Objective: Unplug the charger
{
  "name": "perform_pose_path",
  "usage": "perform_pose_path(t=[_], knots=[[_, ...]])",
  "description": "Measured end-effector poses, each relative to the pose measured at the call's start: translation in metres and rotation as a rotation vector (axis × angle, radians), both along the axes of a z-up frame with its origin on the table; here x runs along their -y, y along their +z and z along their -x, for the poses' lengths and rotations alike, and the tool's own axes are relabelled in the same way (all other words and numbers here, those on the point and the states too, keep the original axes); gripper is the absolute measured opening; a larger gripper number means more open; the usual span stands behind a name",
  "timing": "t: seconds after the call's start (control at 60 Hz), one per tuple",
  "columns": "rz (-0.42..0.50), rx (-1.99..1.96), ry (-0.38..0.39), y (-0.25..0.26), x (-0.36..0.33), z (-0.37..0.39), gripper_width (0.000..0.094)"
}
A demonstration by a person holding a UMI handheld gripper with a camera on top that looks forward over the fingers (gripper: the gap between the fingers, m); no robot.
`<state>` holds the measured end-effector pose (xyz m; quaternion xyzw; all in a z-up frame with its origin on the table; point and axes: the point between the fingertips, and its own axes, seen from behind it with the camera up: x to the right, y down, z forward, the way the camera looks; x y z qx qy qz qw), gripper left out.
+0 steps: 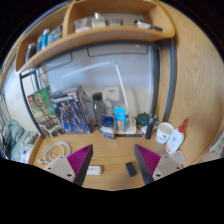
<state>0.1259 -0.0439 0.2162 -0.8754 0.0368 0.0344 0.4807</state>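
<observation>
no brand or writing can be read on anything here. the tongs [113, 163] stand open, their magenta-padded fingers [80, 158] spread wide apart and gripping nothing, held above the light wooden tabletop [110, 150]. between the fingers, on the tabletop, lie a small dark rectangular device [130, 169], its long axis running away from the tongs, and a small white flat block [94, 170] lying crosswise; whether either is the charger cannot be told. a coiled white cable [56, 150] lies on the tabletop just outside the left finger. beyond the tongs, against the wall, stand a blue-capped bottle [120, 118] and a dark upright box [109, 124], with colourful picture cards [55, 108] leaning to the left. a white spray bottle with a red trigger [177, 138] stands near the right finger. a curved wooden shelf [100, 38] above carries small items.
</observation>
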Motion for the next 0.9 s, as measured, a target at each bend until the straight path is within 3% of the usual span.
perform_pose_path(t=[0.233,0.633,0.9], knots=[[-0.135,0.02,0.007,0.047,0.085,0.058,0.0845],[-0.114,0.005,0.118,0.034,0.181,0.147,0.0845],[-0.102,0.059,0.111,0.024,0.194,0.142,0.0844]])
